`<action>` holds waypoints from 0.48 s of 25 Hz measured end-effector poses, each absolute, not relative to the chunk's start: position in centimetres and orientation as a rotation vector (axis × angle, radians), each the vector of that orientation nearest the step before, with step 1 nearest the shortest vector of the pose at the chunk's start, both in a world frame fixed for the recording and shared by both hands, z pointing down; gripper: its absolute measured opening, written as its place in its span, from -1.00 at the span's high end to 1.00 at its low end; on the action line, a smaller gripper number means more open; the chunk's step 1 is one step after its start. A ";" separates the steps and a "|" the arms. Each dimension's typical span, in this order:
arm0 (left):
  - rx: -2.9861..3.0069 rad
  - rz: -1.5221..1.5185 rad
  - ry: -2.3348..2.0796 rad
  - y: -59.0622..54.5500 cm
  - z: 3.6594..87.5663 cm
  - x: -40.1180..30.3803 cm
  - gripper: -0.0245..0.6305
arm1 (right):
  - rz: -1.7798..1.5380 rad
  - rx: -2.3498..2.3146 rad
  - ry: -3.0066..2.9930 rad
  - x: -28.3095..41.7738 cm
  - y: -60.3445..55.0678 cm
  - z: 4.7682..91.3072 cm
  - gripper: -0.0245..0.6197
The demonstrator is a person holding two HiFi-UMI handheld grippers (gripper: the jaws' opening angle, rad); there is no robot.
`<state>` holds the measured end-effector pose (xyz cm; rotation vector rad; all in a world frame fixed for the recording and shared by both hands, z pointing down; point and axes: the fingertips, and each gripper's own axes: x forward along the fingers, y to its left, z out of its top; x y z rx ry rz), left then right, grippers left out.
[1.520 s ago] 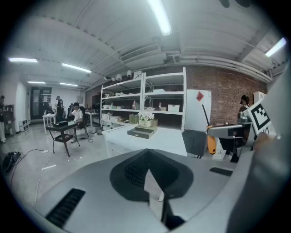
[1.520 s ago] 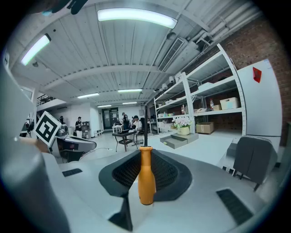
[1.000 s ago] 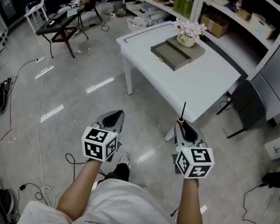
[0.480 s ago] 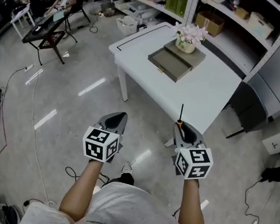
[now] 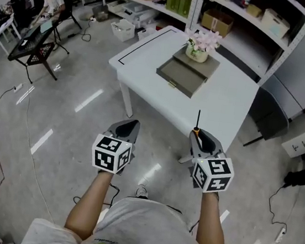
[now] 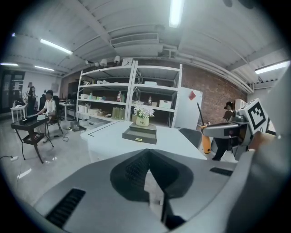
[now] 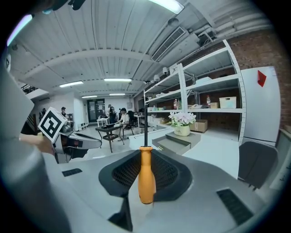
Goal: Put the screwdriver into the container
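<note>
My right gripper is shut on a screwdriver with an orange handle; its black shaft points forward toward the table. The left gripper is shut with nothing between its jaws and is held level with the right one. Both hang over the floor, short of a white table. On the table lies a grey container shaped like a shallow drawer unit, also visible in the left gripper view as the grey container. A pot of pink flowers stands on its far part.
Metal shelves with boxes run behind the table. A dark chair stands at the table's right side. People sit at a black desk at the far left. Cables lie across the shiny floor.
The view has moved forward and left, so the table sits nearer to both grippers. The grippers keep the same pose, and the screwdriver stays clamped in the right one.
</note>
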<state>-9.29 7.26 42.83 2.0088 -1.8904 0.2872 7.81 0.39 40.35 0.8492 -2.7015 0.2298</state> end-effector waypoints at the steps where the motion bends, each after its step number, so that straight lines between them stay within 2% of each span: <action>1: 2.017 0.289 -1.882 6.9 42.9 -9.7 0.92 | 0.231 0.859 -2.701 7.4 0.1 40.3 0.70; 12: 2.018 0.285 -1.853 4.2 43.4 -13.9 0.92 | 0.208 0.898 -2.695 4.2 -2.5 39.7 0.70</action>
